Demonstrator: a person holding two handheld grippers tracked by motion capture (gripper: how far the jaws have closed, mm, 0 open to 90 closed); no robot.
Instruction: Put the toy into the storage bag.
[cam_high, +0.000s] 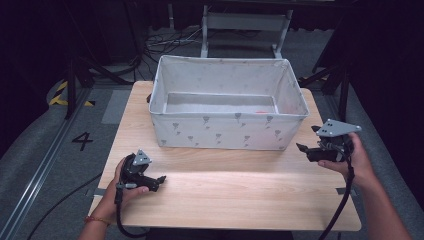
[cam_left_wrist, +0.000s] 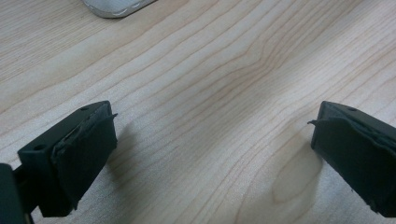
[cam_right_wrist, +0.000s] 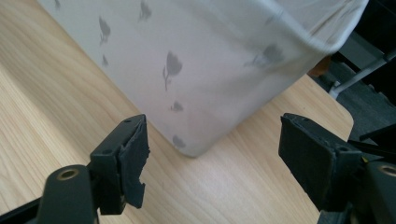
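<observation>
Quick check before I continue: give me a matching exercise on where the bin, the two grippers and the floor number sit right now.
Things:
1. fabric bin
2. left gripper
3. right gripper
4. number 4

Places:
A. by the bin's near right corner
B. on the floor left of the table
C. far half of the table
D. near left part of the table

Pairs: 1-C, 2-D, 3-A, 4-B

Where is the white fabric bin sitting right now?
In the high view, the white fabric bin with grey tulip print stands on the wooden table's far half, beyond both grippers; its right corner faces the right gripper.
</observation>
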